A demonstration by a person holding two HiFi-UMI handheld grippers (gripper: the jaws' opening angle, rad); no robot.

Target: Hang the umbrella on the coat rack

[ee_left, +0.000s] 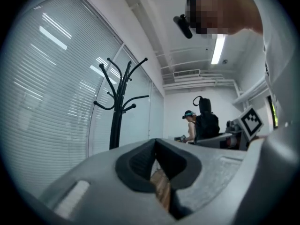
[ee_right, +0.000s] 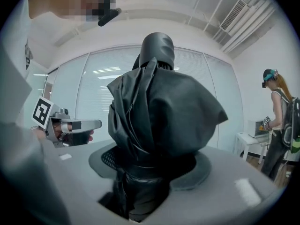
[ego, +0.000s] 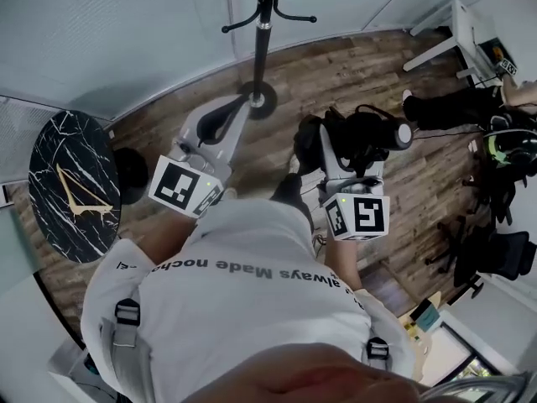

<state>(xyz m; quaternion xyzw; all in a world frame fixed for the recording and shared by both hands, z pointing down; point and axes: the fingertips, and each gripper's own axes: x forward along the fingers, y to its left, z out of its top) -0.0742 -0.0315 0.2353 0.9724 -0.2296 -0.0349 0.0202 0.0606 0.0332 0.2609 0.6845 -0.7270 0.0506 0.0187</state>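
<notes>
Left tool [ee_left: 157, 162] pressed together, right tool [ee_right: 151, 175] pinching one folded black umbrella [ee_right: 161, 102], one coat rack [ee_left: 119, 108] ahead

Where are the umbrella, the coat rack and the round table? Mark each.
umbrella [ee_right: 159, 111]: right gripper view, folded black canopy.
coat rack [ee_left: 114, 125]: left gripper view, upright pole.
round table [ego: 84, 154]: head view, marble top.

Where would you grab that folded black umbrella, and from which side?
Probably grip the umbrella around its tightly wrapped narrow part, below the bulging fabric, coming from the side across its length. The right gripper has its jaws clamped there now. The bulge should resist slipping.
</notes>
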